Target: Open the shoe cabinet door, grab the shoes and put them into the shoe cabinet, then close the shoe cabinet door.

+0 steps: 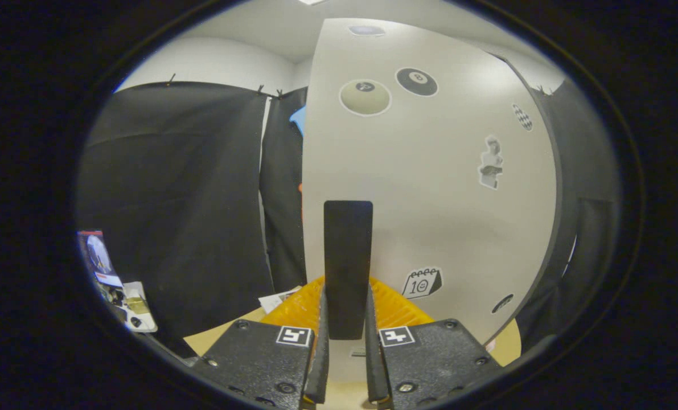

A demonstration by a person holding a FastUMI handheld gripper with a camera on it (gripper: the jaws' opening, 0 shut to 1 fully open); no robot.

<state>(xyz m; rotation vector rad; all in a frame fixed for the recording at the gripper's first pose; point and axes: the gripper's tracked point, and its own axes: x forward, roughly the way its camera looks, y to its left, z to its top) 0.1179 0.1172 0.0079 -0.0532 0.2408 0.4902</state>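
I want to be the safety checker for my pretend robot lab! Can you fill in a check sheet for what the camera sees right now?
Surface: tan board low down beside the gripper; an orange ridged thing lies just beyond the jaws.
Job's things: white cabinet door with stickers, close ahead; its black handle stands upright.
Clutter: loose papers by the door's lower corner; a small pile of odds and ends off to the side.
Grippers: gripper has its jaws closed on the handle, one on each side.
Cables: nothing seen.
Surroundings: black cloth hung as the booth wall, pale wall above it.
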